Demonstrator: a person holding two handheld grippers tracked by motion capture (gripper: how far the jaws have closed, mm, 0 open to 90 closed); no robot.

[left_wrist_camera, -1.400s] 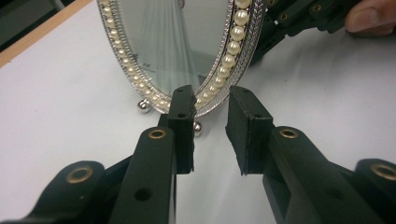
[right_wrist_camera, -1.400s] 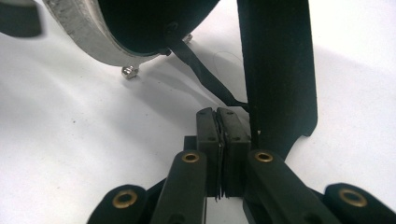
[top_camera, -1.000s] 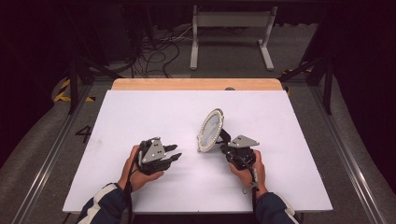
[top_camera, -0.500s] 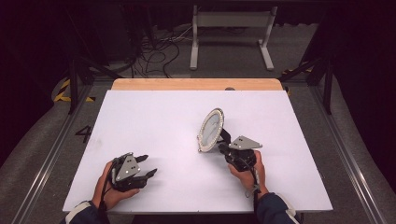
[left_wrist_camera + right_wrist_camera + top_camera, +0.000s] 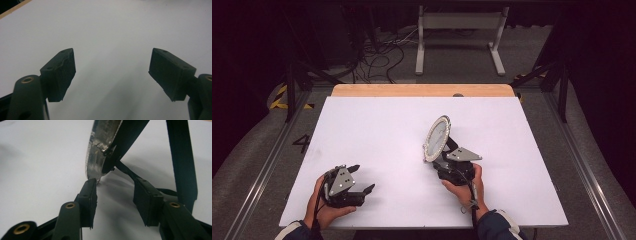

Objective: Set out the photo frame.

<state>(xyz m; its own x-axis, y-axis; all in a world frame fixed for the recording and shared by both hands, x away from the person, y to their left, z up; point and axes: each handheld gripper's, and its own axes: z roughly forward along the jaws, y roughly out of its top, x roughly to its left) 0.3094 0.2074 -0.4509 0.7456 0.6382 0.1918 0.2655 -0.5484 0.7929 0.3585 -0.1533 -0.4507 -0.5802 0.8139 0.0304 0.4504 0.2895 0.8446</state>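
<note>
An oval mirror [image 5: 437, 137] with a beaded silver rim stands tilted on its black prop leg right of the table's middle. My right gripper [image 5: 441, 156] sits just behind its base. Its jaws have just been opening and now stand apart, pressing on nothing. In the right gripper view the rim [image 5: 100, 147] rises above the left pad, with the prop leg [image 5: 180, 157] at the right and bare table in the right gripper's [image 5: 116, 192] gap. My left gripper [image 5: 362, 178] rests near the front left edge. Its jaws have just been opening, and the left gripper [image 5: 112, 70] is wide open over bare table.
The white tabletop [image 5: 377, 130] has a wooden strip [image 5: 422, 90] along its far edge. Dark floor, cables and a white stand [image 5: 459, 30] lie beyond the table. Metal rails run along both sides.
My left hand has drawn back from beside the mirror to the front left corner, with its jaws now wider. My right jaws have come apart behind the mirror's base.
</note>
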